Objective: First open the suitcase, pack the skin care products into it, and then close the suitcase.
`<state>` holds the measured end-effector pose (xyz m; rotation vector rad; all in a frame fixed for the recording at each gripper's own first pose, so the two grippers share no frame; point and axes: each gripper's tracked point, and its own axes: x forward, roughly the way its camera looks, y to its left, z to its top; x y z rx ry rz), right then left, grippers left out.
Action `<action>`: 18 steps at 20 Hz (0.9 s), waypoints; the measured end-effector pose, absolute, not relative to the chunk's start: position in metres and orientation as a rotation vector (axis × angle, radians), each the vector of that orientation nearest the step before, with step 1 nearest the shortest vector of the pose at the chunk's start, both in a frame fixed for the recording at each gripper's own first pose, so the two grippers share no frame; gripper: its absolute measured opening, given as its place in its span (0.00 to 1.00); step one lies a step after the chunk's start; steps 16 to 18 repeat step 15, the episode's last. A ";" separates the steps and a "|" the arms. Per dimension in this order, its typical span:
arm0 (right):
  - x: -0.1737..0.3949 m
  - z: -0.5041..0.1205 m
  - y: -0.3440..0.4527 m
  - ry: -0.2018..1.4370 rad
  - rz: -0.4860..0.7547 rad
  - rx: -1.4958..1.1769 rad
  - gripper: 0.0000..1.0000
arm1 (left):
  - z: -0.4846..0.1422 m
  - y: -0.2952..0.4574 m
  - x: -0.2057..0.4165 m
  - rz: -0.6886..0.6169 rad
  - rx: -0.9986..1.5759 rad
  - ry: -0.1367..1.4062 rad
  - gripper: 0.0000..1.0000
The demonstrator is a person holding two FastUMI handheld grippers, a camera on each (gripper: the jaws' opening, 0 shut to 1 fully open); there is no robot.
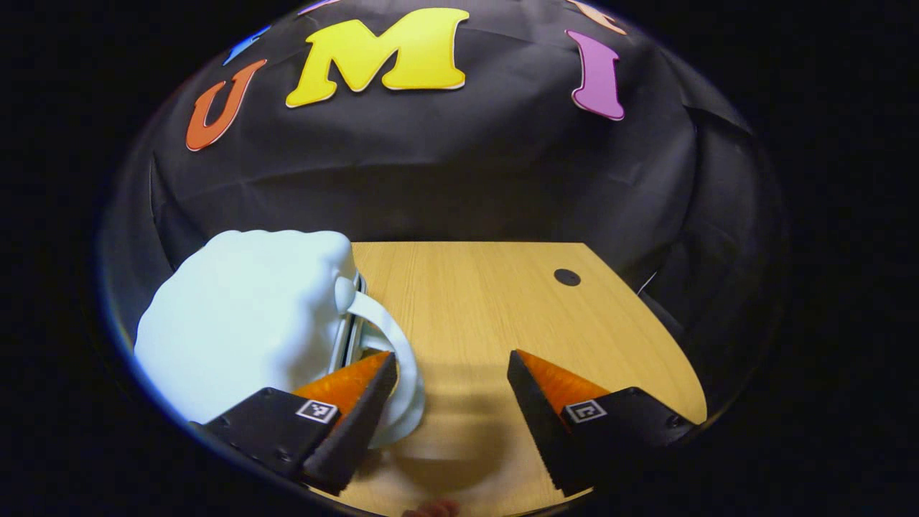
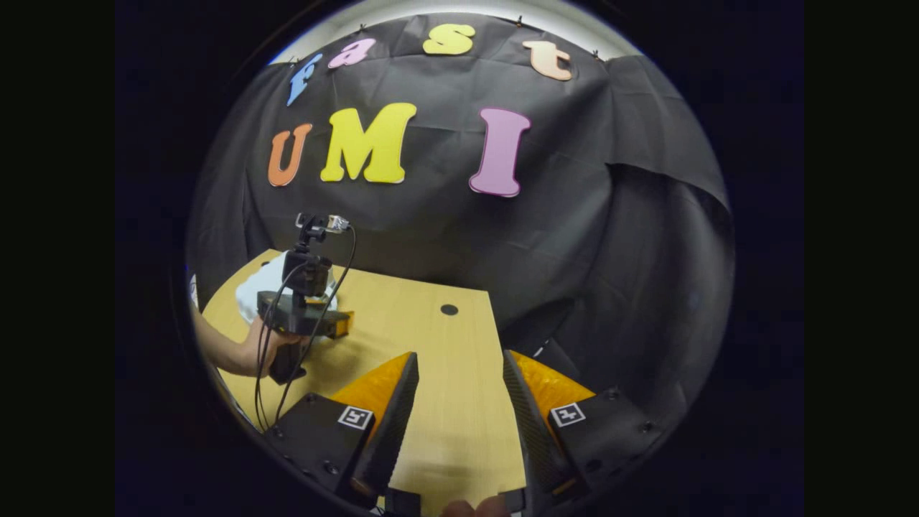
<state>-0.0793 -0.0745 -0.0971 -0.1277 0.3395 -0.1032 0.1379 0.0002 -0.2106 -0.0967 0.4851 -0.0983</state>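
Suitcase (image 1: 244,316) lower left, closed, white handle loop (image 1: 391,345) beside left gripper (image 1: 452,373); fingers wide apart, empty. Opening step: hook handle next. Right gripper (image 2: 456,377) open, idle above tabletop (image 2: 431,337).

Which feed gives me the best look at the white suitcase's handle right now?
The left gripper view. There the suitcase looms close and its looped handle curves right beside the open left gripper. In the right gripper view the suitcase is a small white patch far off, mostly hidden behind the left gripper; its handle cannot be made out.

One white suitcase (image 1: 244,316) — one wooden table (image 1: 474,301) with one round hole (image 1: 566,277) — two grippers: left gripper (image 1: 452,373), right gripper (image 2: 459,373).
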 end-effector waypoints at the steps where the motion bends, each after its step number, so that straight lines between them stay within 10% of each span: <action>1: -0.071 -0.091 -0.067 0.311 -0.093 -0.117 0.72 | -0.199 0.001 0.133 -0.099 -0.100 0.462 1.00; 10: -0.015 0.029 0.003 -0.043 0.022 -0.069 0.72 | 0.004 0.056 0.051 -0.009 -0.051 0.074 0.99; 18: -0.016 0.047 0.021 -0.088 0.040 -0.027 0.71 | 0.048 0.085 0.019 0.053 -0.155 -0.002 0.99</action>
